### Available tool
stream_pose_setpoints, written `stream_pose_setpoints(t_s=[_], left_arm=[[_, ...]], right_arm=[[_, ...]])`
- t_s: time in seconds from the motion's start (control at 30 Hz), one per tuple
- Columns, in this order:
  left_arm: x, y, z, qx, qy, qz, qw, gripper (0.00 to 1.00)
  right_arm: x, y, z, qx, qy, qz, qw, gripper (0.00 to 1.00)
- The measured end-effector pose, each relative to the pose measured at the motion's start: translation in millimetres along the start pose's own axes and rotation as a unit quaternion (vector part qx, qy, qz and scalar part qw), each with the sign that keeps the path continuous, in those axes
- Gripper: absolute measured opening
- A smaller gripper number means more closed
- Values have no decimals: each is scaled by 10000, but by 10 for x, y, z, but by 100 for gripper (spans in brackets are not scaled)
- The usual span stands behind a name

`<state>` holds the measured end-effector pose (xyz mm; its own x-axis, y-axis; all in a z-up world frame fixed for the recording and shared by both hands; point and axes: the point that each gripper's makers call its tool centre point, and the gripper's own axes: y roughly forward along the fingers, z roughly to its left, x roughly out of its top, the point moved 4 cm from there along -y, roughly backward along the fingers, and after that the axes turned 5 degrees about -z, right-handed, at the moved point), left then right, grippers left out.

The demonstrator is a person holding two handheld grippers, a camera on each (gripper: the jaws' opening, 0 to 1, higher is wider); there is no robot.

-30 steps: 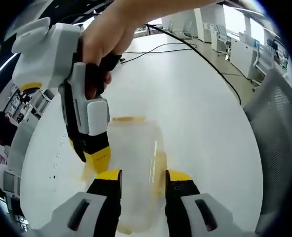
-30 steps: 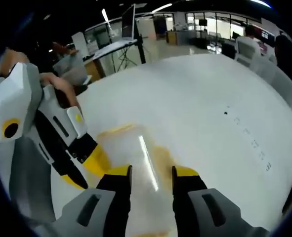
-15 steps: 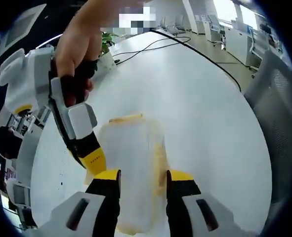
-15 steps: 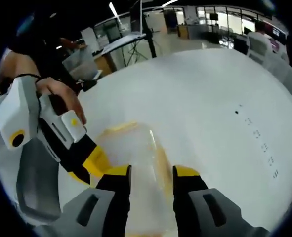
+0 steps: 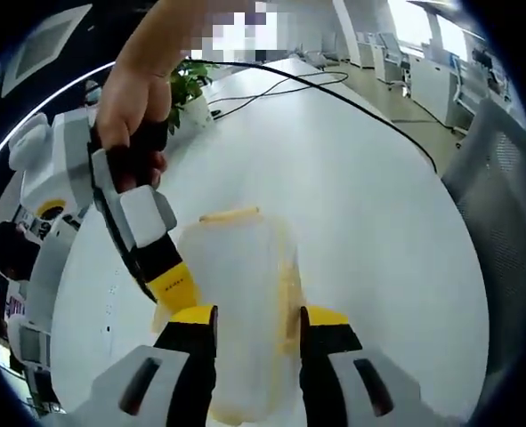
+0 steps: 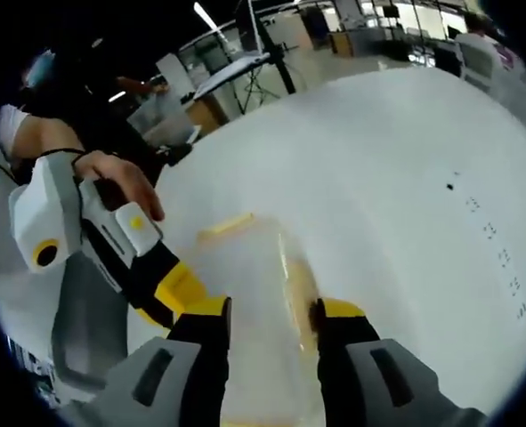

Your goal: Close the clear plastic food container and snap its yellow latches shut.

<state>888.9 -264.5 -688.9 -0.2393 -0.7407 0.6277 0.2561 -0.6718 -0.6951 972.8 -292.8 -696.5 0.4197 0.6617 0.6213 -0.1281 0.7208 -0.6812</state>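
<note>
In the left gripper view the clear plastic food container (image 5: 240, 302) is a cloudy, rounded-cornered box lying on the white table (image 5: 369, 205), its lid down and its walls translucent enough to blur the tabletop beneath. A yellow latch (image 5: 230, 214) runs along its far end and another yellow latch (image 5: 290, 298) down its right flank. The left gripper (image 5: 249, 322) rises from the bottom of the view, grey-bodied with black fingers and glossy yellow tips; its jaws stand apart, one on each side of the container, and whether they press the walls cannot be told. From the left the right gripper (image 5: 175, 286) reaches in under a person's hand (image 5: 138, 98), its yellow tip at the container's left edge, and this blocks that side of the box. The table is smooth, matte and broad, with a black cable (image 5: 334, 89) curving over its far part and a potted plant (image 5: 187, 84) near the edge; a grey mesh chair back (image 5: 503, 222) stands to the right, and desks and bright windows lie beyond. In the right gripper view the same container (image 6: 258, 311) sits between that gripper's (image 6: 269, 316) parted jaws — contact unclear here too — with yellow strips at its far end (image 6: 227, 224) and right side (image 6: 298, 285). The left gripper (image 6: 178, 289) enters from the left, held by a hand (image 6: 120, 178), its yellow tip against the container's left edge. Small dark marks (image 6: 498, 253) dot the white surface to the right; a dim office fills the background.
</note>
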Motion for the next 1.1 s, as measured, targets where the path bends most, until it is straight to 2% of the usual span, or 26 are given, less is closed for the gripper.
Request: stream_pose_setpoints(t_s=[0.17,0.2,0.5,0.87,1.1], left_arm=[[-5,5,-16,65,118,-19,9999,30],[-4,9,-22,84,251,12,9996,30],[-4,2,-8,125,155,51,9998,29],[-9,12,1,142,84,95,9998,28],[-14,11,5,156,56,109,9998,27]], right_arm=[[-16,9,-18,87,40,-32,9999,39],[-15,9,-13,93,37,-40,9999,39],[-26,21,-8,166,188,-85,9996,39],[-22,13,-16,183,169,-97,9996,38],[-8,22,-42,321,200,68,9993,36]])
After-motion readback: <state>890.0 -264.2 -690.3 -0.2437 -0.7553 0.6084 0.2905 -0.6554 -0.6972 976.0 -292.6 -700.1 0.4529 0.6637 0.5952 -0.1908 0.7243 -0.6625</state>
